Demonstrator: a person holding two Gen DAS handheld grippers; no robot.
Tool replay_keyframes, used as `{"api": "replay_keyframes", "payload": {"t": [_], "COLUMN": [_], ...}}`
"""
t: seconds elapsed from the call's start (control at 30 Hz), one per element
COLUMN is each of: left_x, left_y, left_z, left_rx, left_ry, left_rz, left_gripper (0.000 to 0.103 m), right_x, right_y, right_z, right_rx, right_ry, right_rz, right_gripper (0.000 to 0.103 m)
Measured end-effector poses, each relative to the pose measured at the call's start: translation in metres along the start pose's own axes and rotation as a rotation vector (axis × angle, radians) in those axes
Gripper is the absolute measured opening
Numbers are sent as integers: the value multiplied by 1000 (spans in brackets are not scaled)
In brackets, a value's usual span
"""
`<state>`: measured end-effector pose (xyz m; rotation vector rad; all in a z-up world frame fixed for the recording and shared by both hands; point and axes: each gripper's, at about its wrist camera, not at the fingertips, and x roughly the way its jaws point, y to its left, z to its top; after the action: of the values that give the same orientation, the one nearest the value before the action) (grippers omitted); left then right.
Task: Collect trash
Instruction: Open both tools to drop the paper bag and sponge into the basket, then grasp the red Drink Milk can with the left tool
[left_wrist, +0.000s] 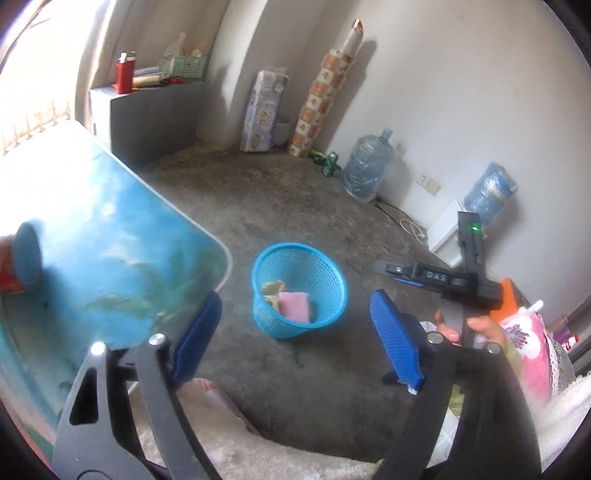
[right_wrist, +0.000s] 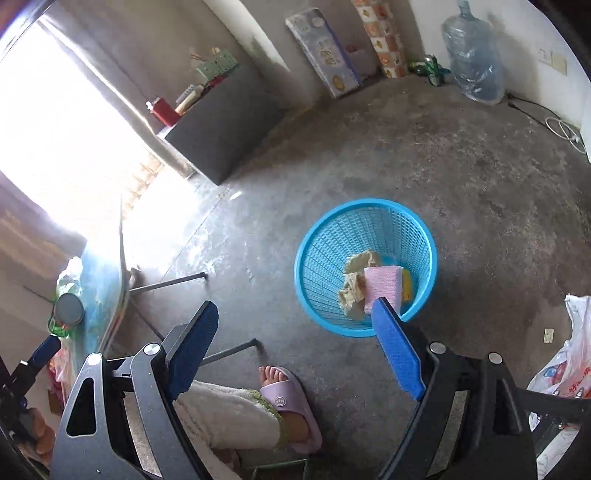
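Observation:
A blue mesh waste basket (left_wrist: 334, 275) stands on the concrete floor; it also shows in the right wrist view (right_wrist: 325, 243). Inside lie a pink sponge (right_wrist: 382, 286) and crumpled beige paper (right_wrist: 356, 286). My left gripper (left_wrist: 295, 328) is open and empty, above the floor beside the table edge. My right gripper (right_wrist: 295, 325) is open and empty, held above the floor near the basket's rim. The right gripper's body (left_wrist: 443, 278) shows in the left wrist view. A can with a grey lid (left_wrist: 22, 264) stands on the table (left_wrist: 110, 236).
The blue-printed folding table has thin legs (right_wrist: 170, 282). The person's foot in a pink slipper (right_wrist: 288, 402) is on the floor. Water jugs (left_wrist: 367, 168), a grey cabinet (left_wrist: 155, 118), boxes and cans line the wall. A plastic bag (right_wrist: 569, 369) lies at right.

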<state>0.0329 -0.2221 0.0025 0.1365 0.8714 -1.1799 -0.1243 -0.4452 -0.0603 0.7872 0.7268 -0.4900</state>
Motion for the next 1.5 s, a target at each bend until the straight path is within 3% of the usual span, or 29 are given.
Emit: {"api": "replay_keyframes", "payload": {"t": [0.23,0.47,0.6,0.77,0.97,1.07,1.23,1.5], "left_x": [-98,-146,-150,-141,-125,-115,-98,-79], "left_y": [79,137,161,190,227,243,262,278], "left_z": [-34,-68,-75,-79,-72,-68,-61,-55], "left_rx": [-210,-374,-432,-489,-578,-633,-691,-748], "left_ry": [-168,-243,-260,-276,-278,-273,-257,-228], "left_rz": [206,277,273,256,170,118,57,18], "left_gripper": [81,81,81,81,81,73,70,70], "right_x": [-8,15,41,96,157,188,221,214], "right_y": [106,208,268,333,384,395,397,385], "right_z": [4,4,8,19,31,29,20,-1], "right_rx": [-176,-285,-307,-300,-288,-265,-228,-156], "right_ry": [3,115,203,339,455,531,623,723], "right_rz": [181,369,477,536,522,509,499,582], "right_gripper": [87,87,87,87,77,73,69,67]}}
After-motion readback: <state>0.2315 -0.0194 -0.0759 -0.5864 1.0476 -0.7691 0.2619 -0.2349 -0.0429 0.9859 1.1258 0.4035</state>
